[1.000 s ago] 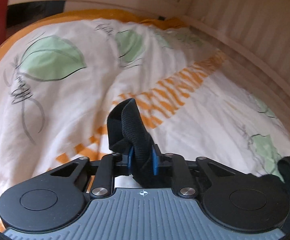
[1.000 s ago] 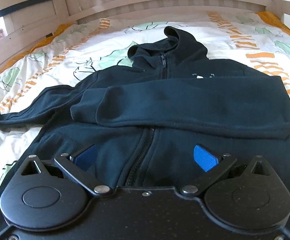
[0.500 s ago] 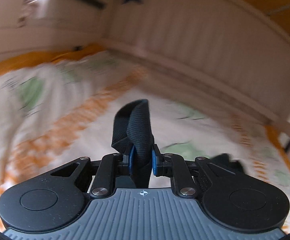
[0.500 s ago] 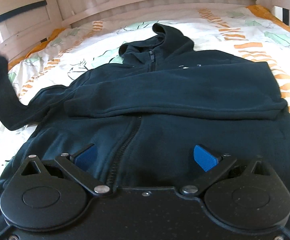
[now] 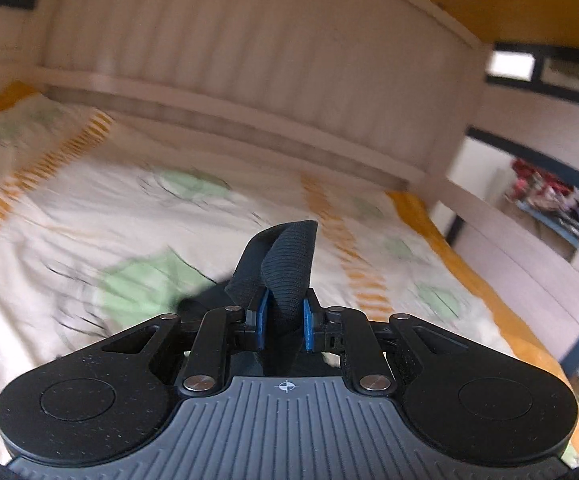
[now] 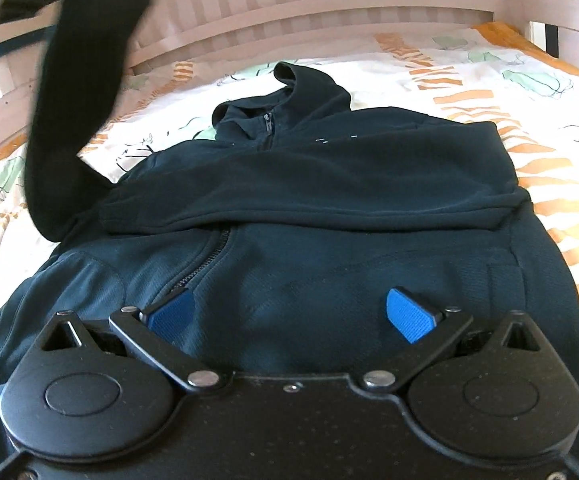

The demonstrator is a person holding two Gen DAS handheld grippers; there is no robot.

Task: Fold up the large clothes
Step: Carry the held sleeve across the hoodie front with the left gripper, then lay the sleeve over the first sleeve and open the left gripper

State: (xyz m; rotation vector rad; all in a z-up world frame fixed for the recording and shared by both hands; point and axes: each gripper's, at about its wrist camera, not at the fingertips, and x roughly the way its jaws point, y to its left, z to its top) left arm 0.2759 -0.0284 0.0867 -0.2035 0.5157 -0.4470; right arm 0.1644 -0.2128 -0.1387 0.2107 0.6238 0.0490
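Note:
A dark navy zip hoodie [image 6: 329, 208] lies face up on the bed, hood toward the headboard. One sleeve is folded across its chest. The other sleeve [image 6: 73, 112] is lifted high at the left of the right wrist view. Its ribbed cuff [image 5: 289, 264] is pinched in my left gripper [image 5: 283, 322], which is shut on it above the bed. My right gripper [image 6: 289, 314] hovers open over the hoodie's lower front, its blue pads [image 6: 407, 314] wide apart with nothing between them.
The bed is covered by a white duvet [image 6: 529, 92] with green leaves and orange stripes. A pale slatted headboard [image 5: 289, 80] and side rails [image 6: 561, 20] enclose the mattress. A shelf with coloured items [image 5: 549, 200] stands beyond the bed's right side.
My left gripper has swung the cuff up and across from the duvet, raising the sleeve off the bed. The right gripper has crept slightly closer over the hoodie, still open.

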